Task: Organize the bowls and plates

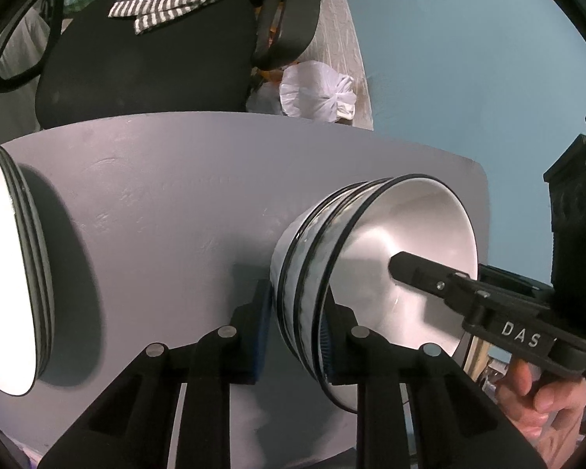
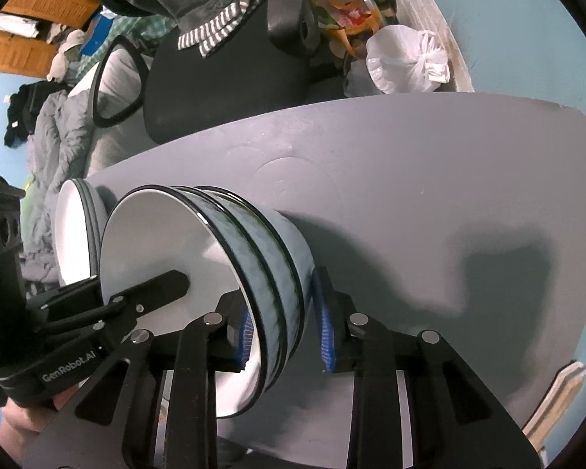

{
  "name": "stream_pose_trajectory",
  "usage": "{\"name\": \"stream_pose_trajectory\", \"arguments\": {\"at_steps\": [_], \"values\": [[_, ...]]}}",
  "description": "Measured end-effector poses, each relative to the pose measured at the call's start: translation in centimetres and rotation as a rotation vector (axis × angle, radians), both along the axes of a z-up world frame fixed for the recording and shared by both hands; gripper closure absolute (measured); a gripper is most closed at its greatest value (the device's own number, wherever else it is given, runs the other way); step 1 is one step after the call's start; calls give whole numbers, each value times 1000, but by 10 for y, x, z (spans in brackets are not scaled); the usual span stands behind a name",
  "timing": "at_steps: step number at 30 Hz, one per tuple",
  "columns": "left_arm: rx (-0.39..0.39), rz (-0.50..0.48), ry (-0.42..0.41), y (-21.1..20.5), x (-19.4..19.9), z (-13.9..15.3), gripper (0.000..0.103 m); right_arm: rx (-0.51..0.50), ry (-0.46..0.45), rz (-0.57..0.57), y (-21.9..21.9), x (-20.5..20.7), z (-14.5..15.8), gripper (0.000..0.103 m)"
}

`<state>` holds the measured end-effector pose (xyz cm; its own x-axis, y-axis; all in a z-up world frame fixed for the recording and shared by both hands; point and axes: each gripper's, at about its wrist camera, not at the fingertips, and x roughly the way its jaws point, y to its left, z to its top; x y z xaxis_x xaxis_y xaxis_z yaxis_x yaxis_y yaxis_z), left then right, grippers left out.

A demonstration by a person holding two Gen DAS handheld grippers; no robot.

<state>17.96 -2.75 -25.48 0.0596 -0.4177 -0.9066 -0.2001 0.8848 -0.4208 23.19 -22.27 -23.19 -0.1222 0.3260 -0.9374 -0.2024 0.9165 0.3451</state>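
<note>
A stack of three white bowls with black rims and blue-grey outsides [image 1: 316, 265] [image 2: 261, 258] stands on the grey table [image 1: 168, 203]. My left gripper [image 1: 297, 332] straddles the stack's near rim, one finger outside, one inside; its jaws are apart with a gap beside the wall. My right gripper [image 2: 285, 336] straddles the opposite rim the same way, with a gap on its right side. Each gripper shows in the other's view, a finger inside the top bowl [image 1: 414, 269] [image 2: 156, 285]. A stack of white plates [image 1: 8, 269] [image 2: 76, 234] stands to the left.
A black office chair [image 1: 144, 58] [image 2: 230, 74] with a striped cloth stands beyond the table's far edge. A white plastic bag [image 1: 320, 93] [image 2: 406, 62] lies behind the table. The table's right half [image 2: 468, 195] is bare grey surface.
</note>
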Motion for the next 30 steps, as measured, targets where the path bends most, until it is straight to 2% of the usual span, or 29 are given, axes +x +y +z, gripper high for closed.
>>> {"name": "stream_pose_trajectory", "arguments": {"at_steps": [9, 17, 25, 30], "values": [[38, 11, 13, 25, -25, -1, 83, 31, 35, 32, 20, -20, -7, 79], [42, 49, 35, 56, -71, -4, 83, 35, 50, 115, 56, -41, -12, 79], [38, 74, 53, 67, -90, -9, 82, 31, 60, 171, 75, -53, -16, 79], [5, 97, 65, 67, -87, -15, 81, 26, 69, 165, 77, -50, -18, 79]]}}
